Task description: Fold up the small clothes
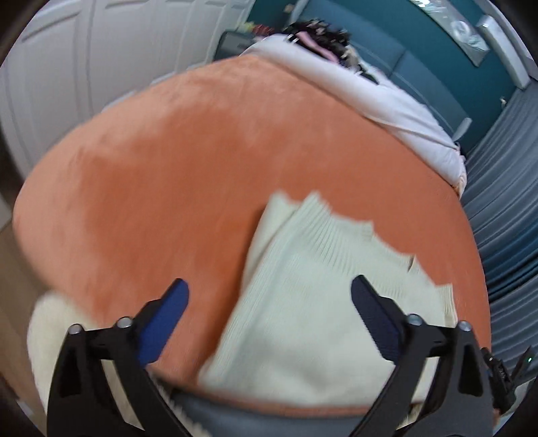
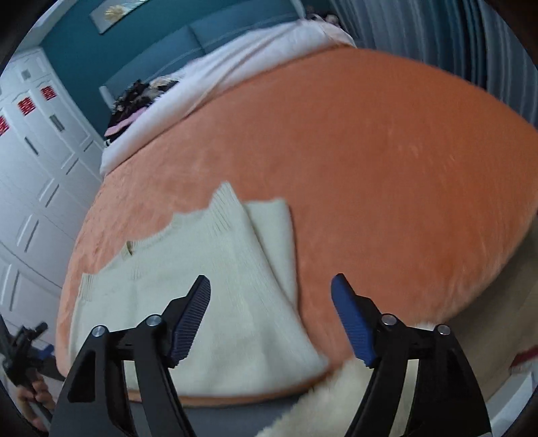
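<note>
A cream knit sweater (image 1: 322, 302) lies partly folded on the orange blanket (image 1: 168, 185). The left gripper (image 1: 269, 292) and right gripper (image 2: 270, 285) both hang above it, spread wide and holding nothing.

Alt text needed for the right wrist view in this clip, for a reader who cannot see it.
A cream knit garment lies partly folded on an orange blanket covering a bed, near its front edge. The right gripper is above it, jaws open and empty. White bedding, a teal headboard and white wardrobe doors sit behind.
</note>
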`<state>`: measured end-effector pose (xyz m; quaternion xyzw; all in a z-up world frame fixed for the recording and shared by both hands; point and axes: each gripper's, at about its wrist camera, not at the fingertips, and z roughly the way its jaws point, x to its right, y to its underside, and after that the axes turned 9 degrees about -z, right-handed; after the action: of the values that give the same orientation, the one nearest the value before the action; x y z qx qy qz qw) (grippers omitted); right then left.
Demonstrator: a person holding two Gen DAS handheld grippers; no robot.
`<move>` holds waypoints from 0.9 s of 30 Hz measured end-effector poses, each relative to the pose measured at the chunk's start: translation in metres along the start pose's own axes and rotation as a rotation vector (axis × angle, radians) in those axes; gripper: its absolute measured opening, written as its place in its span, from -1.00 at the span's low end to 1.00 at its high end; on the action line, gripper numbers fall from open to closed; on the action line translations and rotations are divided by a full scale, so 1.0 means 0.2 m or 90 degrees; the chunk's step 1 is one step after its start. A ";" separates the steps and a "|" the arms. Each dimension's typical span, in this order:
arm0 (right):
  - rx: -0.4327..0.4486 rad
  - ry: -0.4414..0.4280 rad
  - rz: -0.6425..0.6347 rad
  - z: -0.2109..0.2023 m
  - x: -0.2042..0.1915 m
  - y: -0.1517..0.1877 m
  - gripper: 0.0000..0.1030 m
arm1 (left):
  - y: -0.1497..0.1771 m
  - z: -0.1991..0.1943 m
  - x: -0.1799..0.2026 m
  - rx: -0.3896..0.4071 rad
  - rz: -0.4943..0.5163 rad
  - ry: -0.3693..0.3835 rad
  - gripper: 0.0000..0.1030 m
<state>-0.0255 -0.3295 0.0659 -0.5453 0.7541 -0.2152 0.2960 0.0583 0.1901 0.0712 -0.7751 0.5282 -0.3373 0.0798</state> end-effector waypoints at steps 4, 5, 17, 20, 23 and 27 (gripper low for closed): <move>-0.044 -0.019 -0.017 0.41 -0.10 -0.19 0.48 | -0.16 0.35 0.14 -0.032 0.024 -0.015 0.85; -0.061 -0.021 -0.013 0.50 -0.11 -0.21 0.47 | -0.19 0.48 0.14 -0.070 0.012 -0.019 0.84; 0.013 -0.114 0.061 0.42 0.02 -0.26 -0.86 | -0.29 0.52 0.07 -0.082 -0.041 0.012 -0.59; -0.133 -0.061 0.098 0.83 0.15 -0.09 -0.89 | -0.21 0.75 0.04 -0.121 -0.026 -0.064 -0.48; -0.103 -0.061 0.106 0.73 0.12 -0.14 -0.78 | -0.20 0.68 0.05 -0.085 -0.026 -0.091 -0.14; -0.044 0.047 0.023 0.49 -0.01 -0.17 -0.40 | -0.20 0.43 0.07 -0.009 0.003 -0.103 0.11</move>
<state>0.0651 -0.3374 0.0164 -0.5333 0.7812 -0.2036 0.2527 0.1431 0.1749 0.0317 -0.7992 0.5243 -0.2693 0.1178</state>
